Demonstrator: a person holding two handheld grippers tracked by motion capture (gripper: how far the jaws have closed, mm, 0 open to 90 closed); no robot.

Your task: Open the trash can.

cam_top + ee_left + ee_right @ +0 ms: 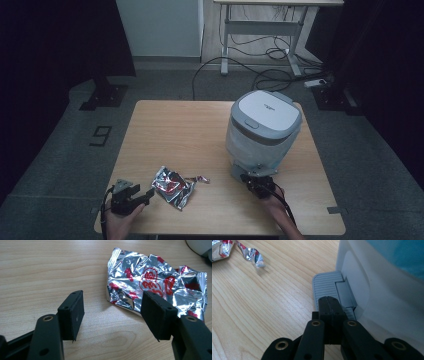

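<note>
Wooden tabletop [200, 125], pale grain, rectangular, standing on a grey floor. Item one: pedal bin [262, 130], white body with a grey lid shut on top, standing upright toward the two o'clock part of the tabletop in the high view; a bluish liner shows through its wall in the right gripper view. Item two: the bin's foot pedal [325, 285], grey, ribbed, projecting from the base of the bin at its six o'clock side, lying low over the wood. Item three: right gripper [329, 301], held in the person's right hand [275, 202] at the five o'clock edge of the tabletop; jaws brought fully together, nothing between them, their tips resting over the near end of the pedal; whether they press on it cannot be told. Item four: foil snack wrapper [155, 287], crumpled, silver with red print, lying flat on the wood at the seven o'clock part of the tabletop, well apart from the bin. Item five: torn foil strip [199, 179], small, silver and red, lying just beside the wrapper at its three o'clock side. Item six: left gripper [112, 315], held in the person's left hand [122, 222] at the seven o'clock corner; jaws spread wide, holding nothing, aimed at the wrapper, the right-hand pad standing before the wrapper's near edge.
</note>
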